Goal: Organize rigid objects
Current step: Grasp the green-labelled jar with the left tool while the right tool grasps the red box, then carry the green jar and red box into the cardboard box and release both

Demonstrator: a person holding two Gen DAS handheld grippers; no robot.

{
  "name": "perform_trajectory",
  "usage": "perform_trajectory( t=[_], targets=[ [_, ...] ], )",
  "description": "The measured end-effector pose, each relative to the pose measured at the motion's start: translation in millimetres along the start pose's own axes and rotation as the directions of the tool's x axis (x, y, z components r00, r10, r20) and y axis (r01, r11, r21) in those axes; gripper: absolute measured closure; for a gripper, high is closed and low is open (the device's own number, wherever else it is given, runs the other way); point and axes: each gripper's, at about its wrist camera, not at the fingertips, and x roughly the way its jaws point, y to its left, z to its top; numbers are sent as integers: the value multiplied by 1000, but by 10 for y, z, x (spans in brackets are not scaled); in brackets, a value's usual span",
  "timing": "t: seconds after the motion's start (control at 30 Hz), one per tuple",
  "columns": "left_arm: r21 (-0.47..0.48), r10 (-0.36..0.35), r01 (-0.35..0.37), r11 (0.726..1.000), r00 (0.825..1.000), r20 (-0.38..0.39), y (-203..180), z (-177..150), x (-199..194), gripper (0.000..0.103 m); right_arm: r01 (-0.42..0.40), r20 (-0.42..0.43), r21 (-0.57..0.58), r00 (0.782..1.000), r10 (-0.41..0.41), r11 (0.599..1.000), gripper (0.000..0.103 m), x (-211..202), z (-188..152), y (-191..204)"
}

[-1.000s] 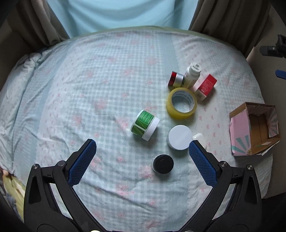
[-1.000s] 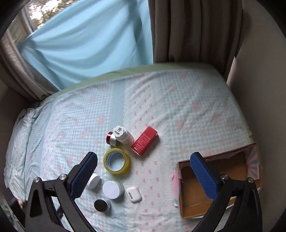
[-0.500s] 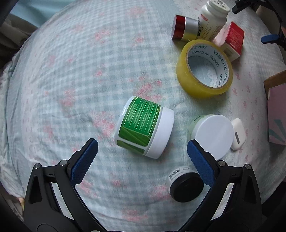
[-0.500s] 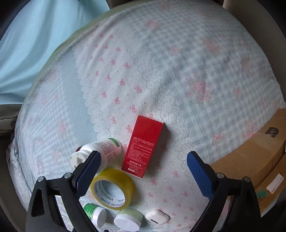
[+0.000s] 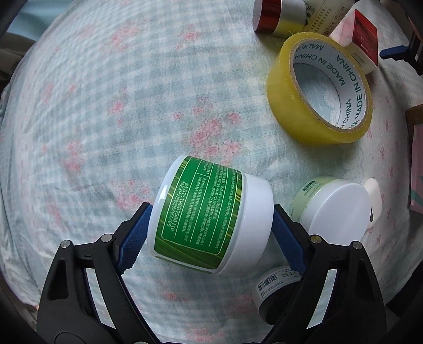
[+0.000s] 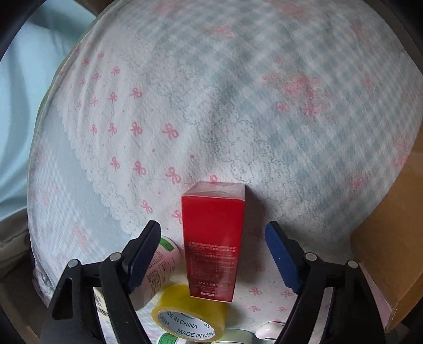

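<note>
A white jar with a green label lies on its side on the checked bedsheet. My left gripper points down over it, jaws closing, one blue pad against the jar's base and the other against its lid. A red carton lies on the sheet between the fingers of my right gripper. Those jaws are closing too, with a clear gap on each side of the carton. The same red carton shows at the top right of the left wrist view.
A yellow tape roll, a red-and-silver jar, a white bottle, a white-lidded pale green jar, a white earbud case and a black jar crowd together. A cardboard box stands at the right.
Both grippers have dropped close to the bed and narrowed. The left one has come down around the green-labelled jar, the right one around the red carton.
</note>
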Motion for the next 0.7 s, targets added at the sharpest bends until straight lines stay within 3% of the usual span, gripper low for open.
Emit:
perform_trajectory(
  t=[0.17, 0.27, 0.37, 0.47, 0.57, 0.7],
  targets=[
    [9, 8, -8, 1000, 1000, -11, -63, 61, 110, 27, 9, -43, -7, 999, -10, 1000, 32, 237, 77, -116],
    [6, 28, -28, 1000, 1000, -9, -54, 70, 129, 42, 41, -32, -33, 999, -42, 999, 36, 304, 75, -93],
    [3, 1, -1, 1000, 1000, -5, 5, 86, 145, 43, 91, -9, -83, 996, -92, 992, 43, 386, 51, 69],
    [26, 13, -13, 1000, 1000, 4, 4, 77, 136, 44, 119, 0, -134, 993, -120, 984, 62, 404, 38, 212],
    [26, 8, -8, 1000, 1000, 21, 33, 67, 106, 45, 146, 4, -151, 989, -147, 978, 63, 429, 66, 274],
    [-2, -24, 24, 1000, 999, 46, 112, 7, 19, 50, 127, 16, -164, 992, -126, 978, 63, 323, -8, 296]
  ],
)
